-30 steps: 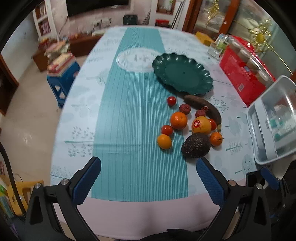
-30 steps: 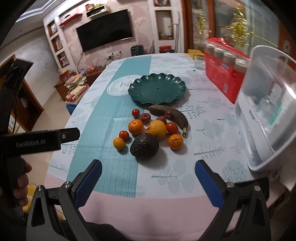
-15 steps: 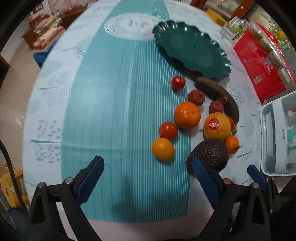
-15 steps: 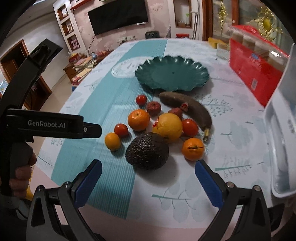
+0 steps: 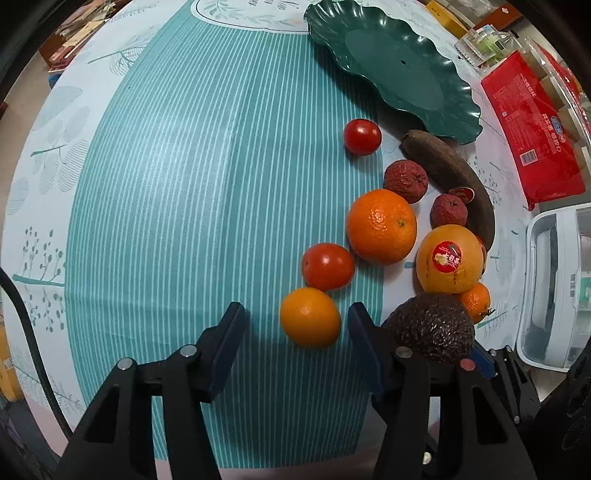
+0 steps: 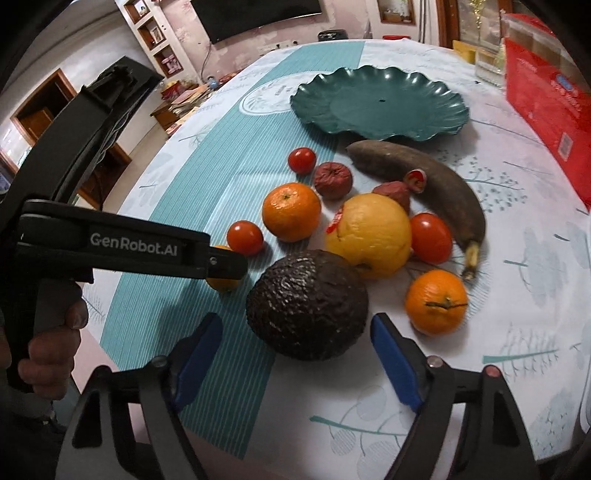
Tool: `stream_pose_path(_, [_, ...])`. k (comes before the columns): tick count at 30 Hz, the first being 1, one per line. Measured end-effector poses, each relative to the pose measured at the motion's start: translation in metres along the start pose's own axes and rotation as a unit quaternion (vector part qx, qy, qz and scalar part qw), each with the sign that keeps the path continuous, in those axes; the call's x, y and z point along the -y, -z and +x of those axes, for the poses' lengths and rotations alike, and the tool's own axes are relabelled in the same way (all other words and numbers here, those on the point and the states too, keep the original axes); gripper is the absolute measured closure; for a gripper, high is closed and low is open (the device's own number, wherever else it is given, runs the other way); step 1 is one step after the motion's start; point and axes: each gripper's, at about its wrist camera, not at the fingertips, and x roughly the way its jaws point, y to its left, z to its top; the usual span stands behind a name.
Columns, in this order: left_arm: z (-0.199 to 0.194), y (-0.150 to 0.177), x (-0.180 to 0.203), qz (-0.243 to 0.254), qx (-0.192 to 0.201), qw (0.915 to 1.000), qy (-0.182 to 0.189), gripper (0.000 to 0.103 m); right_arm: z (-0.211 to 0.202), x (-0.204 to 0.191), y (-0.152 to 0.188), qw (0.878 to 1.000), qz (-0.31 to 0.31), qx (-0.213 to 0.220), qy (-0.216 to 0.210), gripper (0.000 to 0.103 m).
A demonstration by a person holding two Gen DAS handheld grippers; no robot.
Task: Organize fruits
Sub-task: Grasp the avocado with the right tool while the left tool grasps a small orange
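Small orange (image 5: 310,317) between left gripper (image 5: 297,326) pads.

A dark television (image 6: 255,14) hangs on the pinkish wall (image 6: 295,31), white shelves (image 6: 155,33) and a wooden doorway (image 6: 48,110) to its left.

Bare striped cloth (image 5: 184,221) left of the fruit lies free; avocado (image 5: 432,326) crowds the small orange's (image 5: 310,317) right.

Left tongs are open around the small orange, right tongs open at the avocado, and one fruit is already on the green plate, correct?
Not quite: the green plate holds no fruit, as the right wrist view shows. The left tongs open around the small orange and the right tongs open at the avocado are correct.
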Motion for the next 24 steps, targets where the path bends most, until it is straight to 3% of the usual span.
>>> stream_pose_path(4, [0.002,-0.004,0.004,0.003,0.001,1.0000,-0.002,0.057,0.008,0.003,-0.003,1.000,0.008,-0.003,-0.003,0.026])
stream_pose_path(7, [0.004,-0.007,0.005,0.001,-0.002,1.0000,0.008,0.071,0.015,0.007,-0.003,1.000,0.018,-0.013,-0.003,0.033])
stream_pose_path(17, [-0.001,0.001,-0.004,-0.011,-0.005,0.9999,0.010,0.072,0.017,0.010,-0.004,0.999,0.037,-0.022,-0.013,0.035])
stream_pose_path(24, [-0.026,0.012,-0.007,-0.010,0.024,0.9996,0.007,0.072,0.002,0.005,0.002,0.999,0.048,-0.012,-0.022,0.036])
